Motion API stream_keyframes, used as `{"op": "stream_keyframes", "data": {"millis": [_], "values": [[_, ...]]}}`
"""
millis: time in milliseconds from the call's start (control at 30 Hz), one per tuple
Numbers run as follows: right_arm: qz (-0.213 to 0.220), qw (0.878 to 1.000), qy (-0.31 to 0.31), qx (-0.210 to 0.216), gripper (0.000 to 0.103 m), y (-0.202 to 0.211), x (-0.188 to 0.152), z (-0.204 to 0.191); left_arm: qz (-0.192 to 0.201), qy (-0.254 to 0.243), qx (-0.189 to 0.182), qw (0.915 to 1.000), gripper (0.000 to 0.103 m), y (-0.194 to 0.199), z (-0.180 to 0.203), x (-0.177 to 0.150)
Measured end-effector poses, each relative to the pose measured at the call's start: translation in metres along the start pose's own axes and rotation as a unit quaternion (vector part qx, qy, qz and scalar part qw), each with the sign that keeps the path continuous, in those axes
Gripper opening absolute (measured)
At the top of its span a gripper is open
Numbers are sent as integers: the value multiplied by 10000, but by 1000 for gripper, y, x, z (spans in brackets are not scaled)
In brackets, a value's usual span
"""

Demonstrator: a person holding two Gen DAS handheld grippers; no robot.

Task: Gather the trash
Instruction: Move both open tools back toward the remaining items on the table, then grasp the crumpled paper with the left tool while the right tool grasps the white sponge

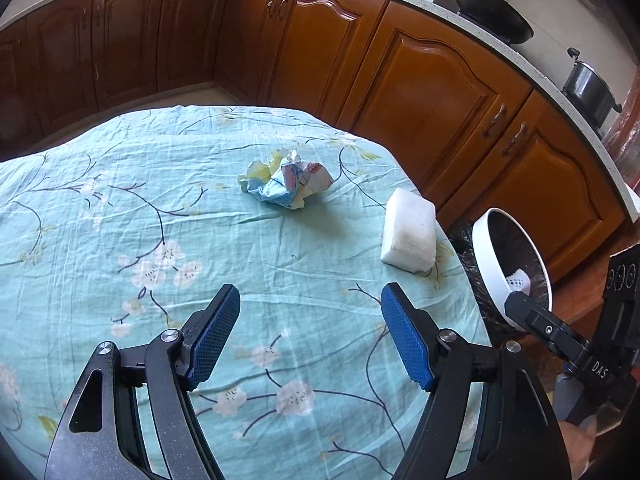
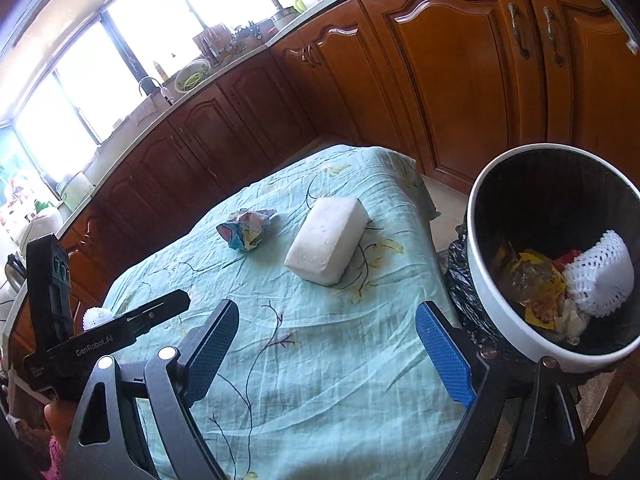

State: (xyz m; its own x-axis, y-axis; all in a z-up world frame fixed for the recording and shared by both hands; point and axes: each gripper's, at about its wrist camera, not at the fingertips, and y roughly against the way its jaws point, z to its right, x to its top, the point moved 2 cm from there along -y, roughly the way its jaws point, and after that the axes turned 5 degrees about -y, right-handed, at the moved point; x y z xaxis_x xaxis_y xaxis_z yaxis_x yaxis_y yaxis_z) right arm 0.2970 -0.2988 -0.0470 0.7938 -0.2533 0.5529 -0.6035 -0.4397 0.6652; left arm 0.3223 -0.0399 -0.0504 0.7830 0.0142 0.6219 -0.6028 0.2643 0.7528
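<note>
My left gripper (image 1: 310, 336) hangs over the near part of the worktop (image 1: 120, 208) with its blue pads (image 1: 212, 336) spread wide and nothing between them. My right gripper (image 2: 328, 356) hangs above the worktop's right edge, its pads (image 2: 442, 356) equally far apart and also empty.

Beyond the left gripper, a crumpled paper wrapper (image 1: 286, 180) lies on the floral teal cloth toward the far edge of the worktop. A white foam block (image 1: 408, 234) lies flat on the cloth close to the right edge, apart from the wrapper and nearer to me.

Just off the right edge stands the trash bin (image 2: 492, 280), white-walled with a black liner bag (image 2: 464, 276) bunched at its side. Inside it I see a white foam net (image 2: 600, 272) on yellow and red scraps (image 2: 536, 280). In the right wrist view, a small white mesh ball (image 2: 96, 316) shows beside the left gripper's body near the left edge; I cannot tell what it rests on.

Brown kitchen cabinets (image 1: 312, 48) run behind the worktop.
</note>
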Motion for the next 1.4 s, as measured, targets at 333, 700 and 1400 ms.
{"op": "stream_keyframes", "data": {"millis": [333,700,1400], "values": [[-155,9998,-108,108,91,-46,36,-9,-38,-71,234,9997,75,-33,-16,44],[-576,9980,-221,-169,72,-107,43,-4,-329,143,279,9990,75,-93,-35,77],[-558,9981,-28,247,55,-50,15,0,-318,-325,-46,9990,35,-48,-6,23]]}}
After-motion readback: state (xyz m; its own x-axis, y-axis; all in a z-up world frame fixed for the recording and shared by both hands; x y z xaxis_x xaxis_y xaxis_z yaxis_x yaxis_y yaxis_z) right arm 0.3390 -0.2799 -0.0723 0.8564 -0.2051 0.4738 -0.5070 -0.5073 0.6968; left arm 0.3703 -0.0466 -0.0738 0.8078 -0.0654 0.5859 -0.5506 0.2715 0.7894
